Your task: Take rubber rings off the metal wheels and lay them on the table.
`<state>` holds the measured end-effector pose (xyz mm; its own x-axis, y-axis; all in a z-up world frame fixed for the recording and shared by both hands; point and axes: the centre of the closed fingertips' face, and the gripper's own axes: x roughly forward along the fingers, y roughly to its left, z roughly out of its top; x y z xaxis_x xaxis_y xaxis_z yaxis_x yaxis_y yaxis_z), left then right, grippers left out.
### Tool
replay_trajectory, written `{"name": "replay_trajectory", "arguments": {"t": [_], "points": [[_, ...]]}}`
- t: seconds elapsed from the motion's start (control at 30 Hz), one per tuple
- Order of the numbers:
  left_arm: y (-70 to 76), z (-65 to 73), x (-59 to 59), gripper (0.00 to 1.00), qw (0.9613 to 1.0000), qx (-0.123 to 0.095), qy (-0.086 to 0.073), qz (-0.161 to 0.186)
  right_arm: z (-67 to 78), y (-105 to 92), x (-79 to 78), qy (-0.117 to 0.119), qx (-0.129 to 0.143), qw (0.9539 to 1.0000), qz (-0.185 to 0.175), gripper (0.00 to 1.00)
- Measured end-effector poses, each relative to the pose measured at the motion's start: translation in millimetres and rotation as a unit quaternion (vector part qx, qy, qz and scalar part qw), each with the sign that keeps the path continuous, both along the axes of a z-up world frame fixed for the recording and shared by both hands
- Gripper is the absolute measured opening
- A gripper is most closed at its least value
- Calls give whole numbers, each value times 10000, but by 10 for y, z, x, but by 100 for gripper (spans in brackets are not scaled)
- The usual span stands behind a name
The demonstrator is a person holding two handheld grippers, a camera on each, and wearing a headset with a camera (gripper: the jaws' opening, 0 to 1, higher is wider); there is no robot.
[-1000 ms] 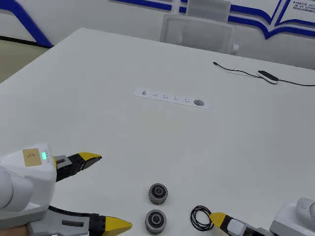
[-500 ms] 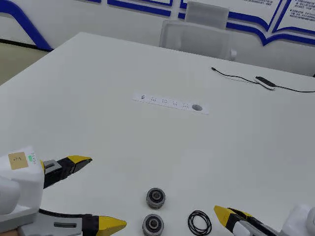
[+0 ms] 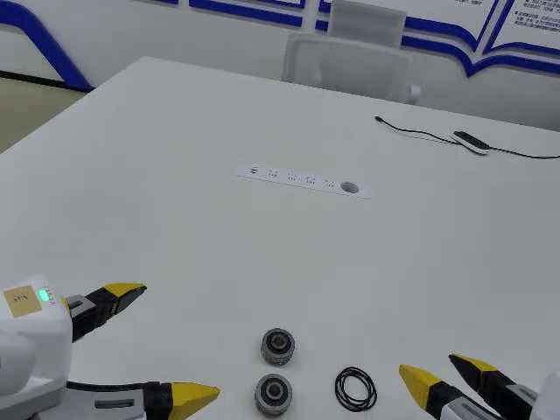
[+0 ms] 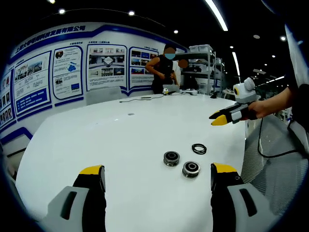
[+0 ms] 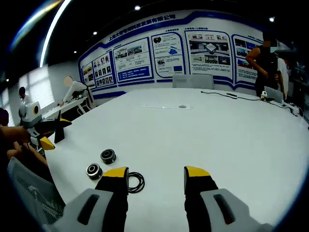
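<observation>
The left gripper (image 3: 172,341) is wide open, the right gripper (image 3: 433,367) is open less far, and both hold nothing. Between them lies the nearer wheel (image 3: 274,394). The loose rubber rings (image 3: 355,388) lie flat on the table (image 3: 175,175) near it, and the farther wheel (image 3: 278,346) is just behind. The wheels are small and not fixed, so I think a jaw that pushes from one side can slide one away or drag the laid rings. Whether either wheel carries a ring, I cannot tell.
</observation>
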<state>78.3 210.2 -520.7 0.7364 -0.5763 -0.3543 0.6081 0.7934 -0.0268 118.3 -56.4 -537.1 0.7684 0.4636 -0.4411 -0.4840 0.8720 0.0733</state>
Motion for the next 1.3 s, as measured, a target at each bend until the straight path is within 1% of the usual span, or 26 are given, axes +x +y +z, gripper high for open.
{"name": "replay_trajectory", "arguments": {"t": [0.1, 0.17, 0.2, 0.23, 0.3, 0.43, 0.5, 0.57, 0.6, 0.67, 0.73, 0.87, 1.03, 1.13, 1.2, 1.3], "points": [[41, -2, 16, 93, 10000, 39, -12, 73, -11, -41, -38, -6, -157, 9998, 85, 52], [48, 29, 24, 93, 9999, 23, -64, 129, -11, -51, -54, -58, -253, 9994, 210, 55], [59, 39, 31, 93, 9998, 31, -81, 198, -13, -54, -62, -90, -343, 9990, 285, 56], [66, 47, 34, 93, 9996, 40, -99, 244, -11, -54, -60, -99, -334, 9990, 285, 57], [79, 40, 33, 93, 9994, 31, -88, 329, -16, -56, -62, -62, -303, 9991, 307, 60], [74, -22, 6, 92, 9992, -44, 22, 396, 0, -53, -53, -70, -308, 9990, 318, 65], [79, -85, -16, 92, 9992, 46, 115, 377, 13, -64, -34, -99, -298, 9992, 248, 66], [88, -110, -29, 92, 9991, 89, 155, 377, 13, -83, -8, -116, -275, 9994, 162, 67], [94, -114, -30, 92, 9991, 69, 166, 396, 11, -86, 3, -123, -269, 9995, 144, 69], [124, -126, -19, 92, 9988, -4, 188, 461, -9, -106, 23, -61, -241, 9997, 88, 71], [140, -133, -9, 92, 9986, -9, 207, 496, 6, -150, 40, -50, -153, 9999, -34, 72], [169, -115, 26, 92, 9985, -50, 163, 516, 15, -219, 50, -51, -132, 9998, -101, 72], [136, -90, 36, 91, 9985, -86, 145, 520, -12, -263, 29, 18, -137, 9998, -164, 72], [118, -89, 37, 91, 9985, -100, 143, 523, -5, -256, 17, 32, -64, 9997, -224, 71], [98, -82, 32, 91, 9985, -99, 142, 522, -4, -253, 18, 41, -68, 9997, -245, 71], [84, -79, 30, 91, 9985, -103, 143, 509, 18, -224, 30, 23, 20, 9996, -278, 71]]}}
